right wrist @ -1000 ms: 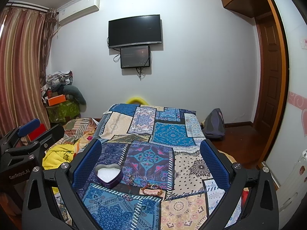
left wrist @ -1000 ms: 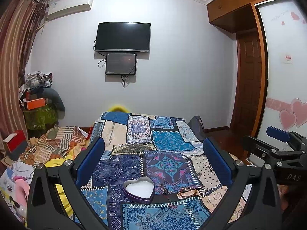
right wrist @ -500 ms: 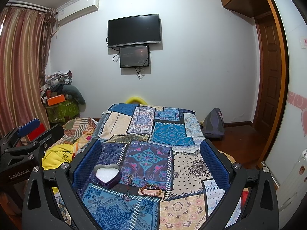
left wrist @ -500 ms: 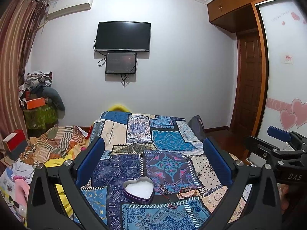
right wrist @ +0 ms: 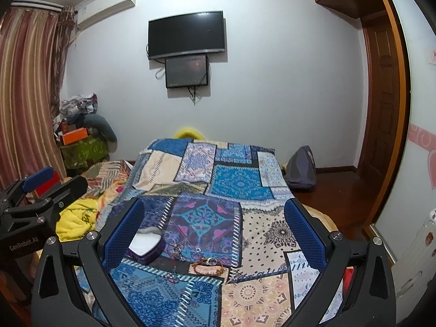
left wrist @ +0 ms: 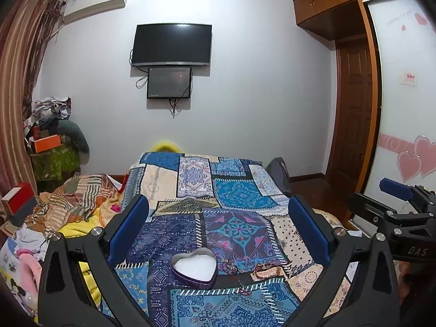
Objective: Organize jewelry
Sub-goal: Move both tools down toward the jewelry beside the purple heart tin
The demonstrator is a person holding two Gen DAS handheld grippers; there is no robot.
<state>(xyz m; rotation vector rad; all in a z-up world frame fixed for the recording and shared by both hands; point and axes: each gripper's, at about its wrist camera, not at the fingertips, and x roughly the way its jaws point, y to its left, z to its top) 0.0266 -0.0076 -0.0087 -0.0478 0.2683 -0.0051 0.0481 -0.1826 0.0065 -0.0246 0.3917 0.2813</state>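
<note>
One purple heart-shaped tin (left wrist: pixel 194 268) is sitting open on the blue patchwork bedspread (left wrist: pixel 234 193), showing only a white lining inside. Several small jewelry pieces (left wrist: pixel 246 268) are lying on the cloth just beside the tin, outside it; their shapes are too tangled and small to sort out. Both the left gripper (left wrist: pixel 218 231) and the right gripper (right wrist: pixel 212 231) are hovering spread wide, holding nothing.

A bed (left wrist: pixel 239 190) under a patchwork cover (right wrist: pixel 234 182) carries 1 heart-shaped tin (left wrist: pixel 194 268) near its near edge. Beside the tin lie small jewelry pieces (left wrist: pixel 263 266), touching the cover.
</note>
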